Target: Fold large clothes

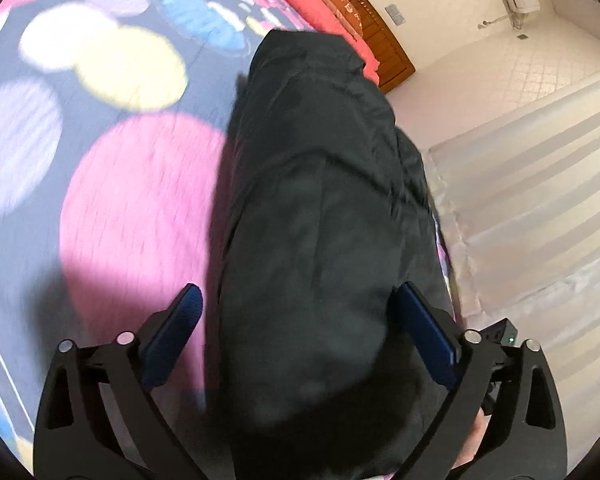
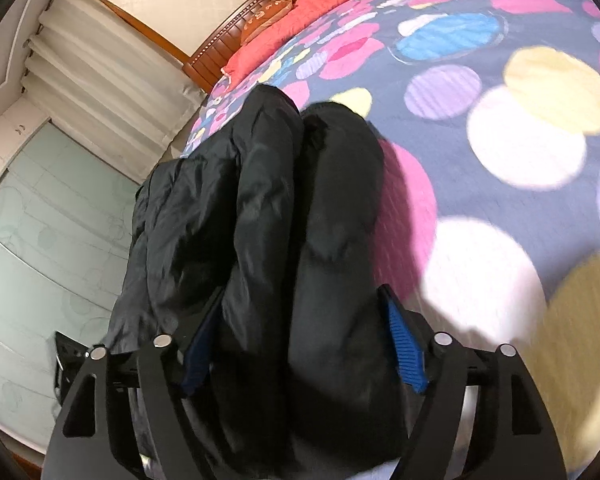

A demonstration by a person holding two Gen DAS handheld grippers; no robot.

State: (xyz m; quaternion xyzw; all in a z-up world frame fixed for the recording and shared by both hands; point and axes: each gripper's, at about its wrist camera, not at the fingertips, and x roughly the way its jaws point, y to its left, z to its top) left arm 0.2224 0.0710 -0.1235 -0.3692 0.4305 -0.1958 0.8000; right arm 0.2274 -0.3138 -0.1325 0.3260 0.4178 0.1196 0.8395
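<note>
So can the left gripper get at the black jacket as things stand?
Probably yes: the left gripper already has its fingers spread on either side of a thick bundle of the black jacket, nothing between them. Whether the pads press the fabric is unclear.

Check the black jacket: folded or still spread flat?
Folded, at least partly. The black jacket lies on the bedspread as a narrow bundle of parallel rolls, bulging between the right gripper fingers.
</note>
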